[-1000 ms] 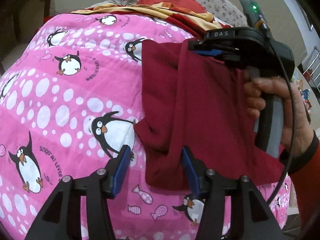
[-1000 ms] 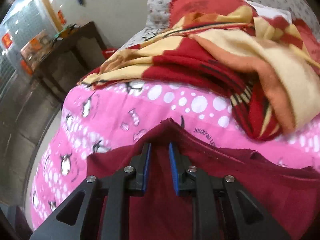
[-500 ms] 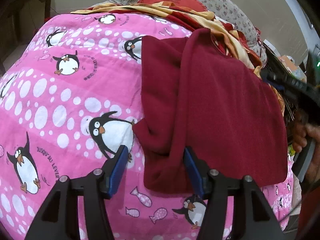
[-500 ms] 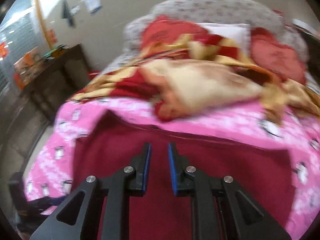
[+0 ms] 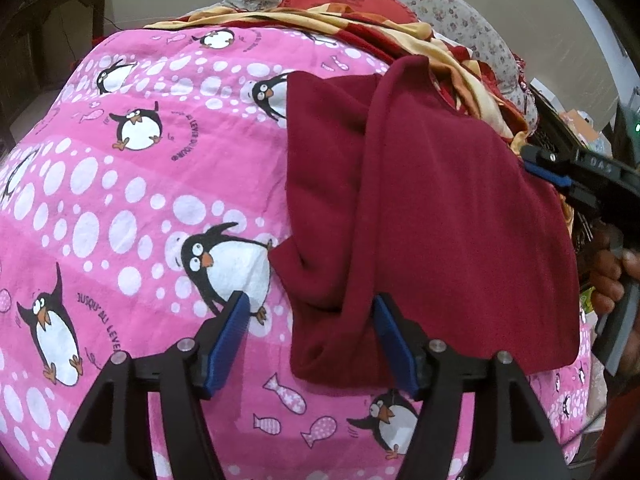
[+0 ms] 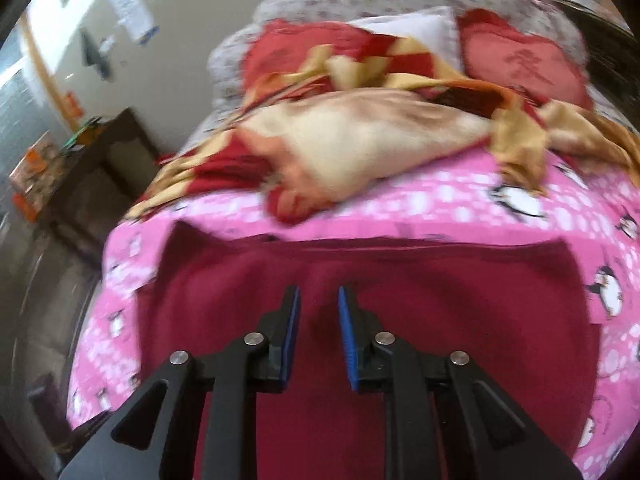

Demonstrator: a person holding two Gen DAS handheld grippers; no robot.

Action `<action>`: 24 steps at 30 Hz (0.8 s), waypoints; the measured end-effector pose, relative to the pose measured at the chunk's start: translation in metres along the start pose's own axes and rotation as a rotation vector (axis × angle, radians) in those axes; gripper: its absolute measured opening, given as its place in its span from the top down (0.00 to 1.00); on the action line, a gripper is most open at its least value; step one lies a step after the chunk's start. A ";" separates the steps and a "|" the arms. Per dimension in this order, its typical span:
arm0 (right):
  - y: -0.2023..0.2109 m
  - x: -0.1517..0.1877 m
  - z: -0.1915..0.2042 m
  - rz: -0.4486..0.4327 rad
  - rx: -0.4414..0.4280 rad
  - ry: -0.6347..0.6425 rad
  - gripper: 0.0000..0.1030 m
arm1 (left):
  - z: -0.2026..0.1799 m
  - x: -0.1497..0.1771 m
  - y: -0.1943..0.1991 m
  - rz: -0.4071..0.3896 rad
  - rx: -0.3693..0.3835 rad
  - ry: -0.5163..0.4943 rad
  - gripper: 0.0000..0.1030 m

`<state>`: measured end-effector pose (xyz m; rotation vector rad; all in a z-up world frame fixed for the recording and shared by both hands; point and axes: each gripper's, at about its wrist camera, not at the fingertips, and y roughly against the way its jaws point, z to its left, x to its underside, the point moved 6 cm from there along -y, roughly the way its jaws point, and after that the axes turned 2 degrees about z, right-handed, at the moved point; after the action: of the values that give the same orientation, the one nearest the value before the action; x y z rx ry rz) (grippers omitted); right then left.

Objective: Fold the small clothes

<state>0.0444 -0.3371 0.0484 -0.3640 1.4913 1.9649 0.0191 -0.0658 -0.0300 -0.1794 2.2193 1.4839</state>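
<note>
Pink penguin-print bed cover (image 5: 120, 208) carries the half-folded maroon fleece garment (image 5: 440, 208). Left gripper (image 5: 310, 340) jaws wide open around its near edge; right gripper (image 6: 318, 332) jaws slightly apart, empty (blurred view). Next, I judge, grip that edge and fold.

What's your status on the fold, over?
Left claw open, low at the garment corner. Right claw open, empty, above it. Garment partly folded on pink blanket. Nothing in the way.
</note>
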 end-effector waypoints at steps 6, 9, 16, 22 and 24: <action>-0.037 -0.001 0.053 0.039 -0.047 0.082 0.62 | 0.001 0.000 0.000 0.004 0.010 0.006 0.31; -0.059 -0.005 0.058 0.067 -0.066 0.026 0.58 | 0.001 -0.001 -0.001 0.003 0.016 0.007 0.29; -0.066 -0.013 0.074 0.115 -0.078 0.010 0.38 | 0.011 -0.006 0.008 -0.018 0.072 0.046 0.27; -0.073 -0.006 0.133 0.169 -0.099 0.176 0.28 | 0.024 -0.008 0.014 -0.037 0.091 0.066 0.27; -0.090 0.001 0.150 0.197 -0.038 0.234 0.28 | 0.025 -0.004 0.015 -0.040 0.091 0.062 0.27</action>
<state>0.1237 -0.1829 0.0279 -0.4939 1.6933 2.1678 0.0252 -0.0378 -0.0233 -0.2418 2.3131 1.3714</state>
